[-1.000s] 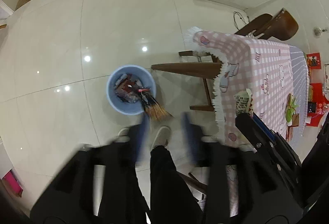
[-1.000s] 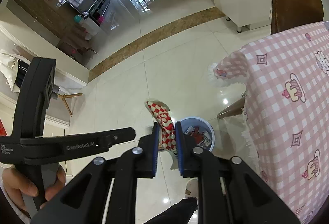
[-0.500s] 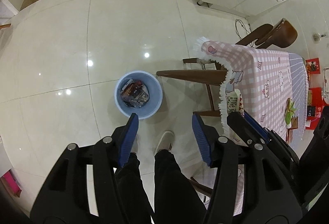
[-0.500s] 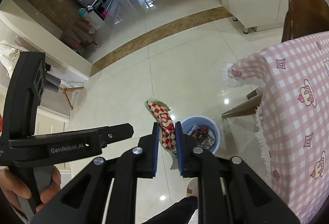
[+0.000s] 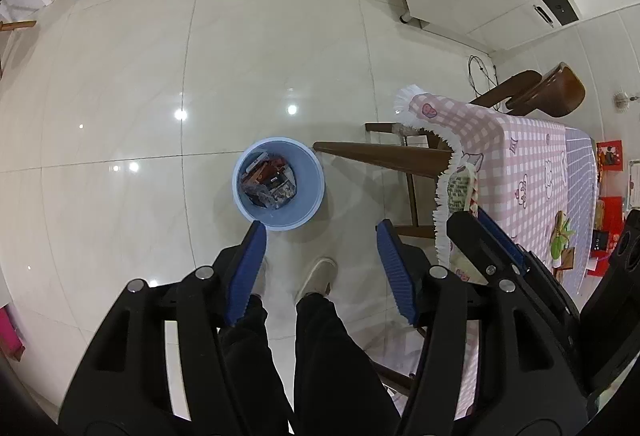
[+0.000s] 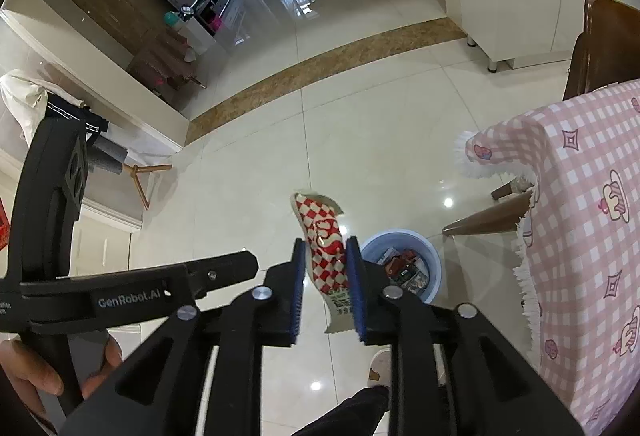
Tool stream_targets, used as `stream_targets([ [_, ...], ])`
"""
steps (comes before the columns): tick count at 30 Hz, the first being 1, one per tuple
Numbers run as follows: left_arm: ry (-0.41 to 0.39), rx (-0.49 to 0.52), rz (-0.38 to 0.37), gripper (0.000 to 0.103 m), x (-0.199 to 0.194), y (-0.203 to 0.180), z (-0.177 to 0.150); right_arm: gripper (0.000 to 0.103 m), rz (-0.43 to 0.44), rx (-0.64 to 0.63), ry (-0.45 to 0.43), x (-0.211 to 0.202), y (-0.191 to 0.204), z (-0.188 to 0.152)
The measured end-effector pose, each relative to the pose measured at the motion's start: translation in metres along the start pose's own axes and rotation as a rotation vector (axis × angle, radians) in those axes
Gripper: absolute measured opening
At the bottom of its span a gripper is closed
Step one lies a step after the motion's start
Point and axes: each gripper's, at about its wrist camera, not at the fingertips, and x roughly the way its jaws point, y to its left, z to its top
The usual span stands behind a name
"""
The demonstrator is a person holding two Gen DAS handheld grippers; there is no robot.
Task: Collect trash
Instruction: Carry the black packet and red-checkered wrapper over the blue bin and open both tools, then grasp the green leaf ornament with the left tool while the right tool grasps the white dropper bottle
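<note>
Red-and-white checked snack wrapper (image 6: 325,244) sits between the right gripper (image 6: 326,286) jaws, which have just been opening, short of the blue bin (image 5: 279,183) on the floor; release step, needing carry over its rim. Left gripper (image 5: 320,268) gapes empty

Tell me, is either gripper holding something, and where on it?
The right gripper, jaws just easing open, has a red-and-white checked wrapper between them around its lower middle. The left gripper is open and empty.

L claw (image 5: 320,268) empty, jaws apart, above blue bin (image 5: 316,172).
</note>
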Motion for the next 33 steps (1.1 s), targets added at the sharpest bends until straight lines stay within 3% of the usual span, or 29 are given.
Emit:
stream_targets([
  [9, 0.012, 0.02, 0.011, 0.06, 0.008, -0.023, -0.002, 0.031, -0.014, 0.033, -0.007, -0.012, -0.022, -0.002],
  [14, 0.003, 0.1, 0.002, 0.06, 0.015, -0.072, 0.0, 0.031, -0.054, 0.107, -0.055, -0.04, -0.068, -0.006],
  [22, 0.008, 0.396, -0.079, 0.065, 0.046, -0.24, -0.013, 0.031, -0.196, 0.307, -0.196, -0.121, -0.199, -0.032],
  [27, 0.065, 0.558, -0.137, 0.066, 0.088, -0.355, -0.043, 0.032, -0.352, 0.447, -0.298, -0.186, -0.294, -0.068],
  [33, 0.137, 0.719, -0.177, 0.066, 0.138, -0.463, -0.097, 0.036, -0.48, 0.589, -0.329, -0.232, -0.388, -0.113],
])
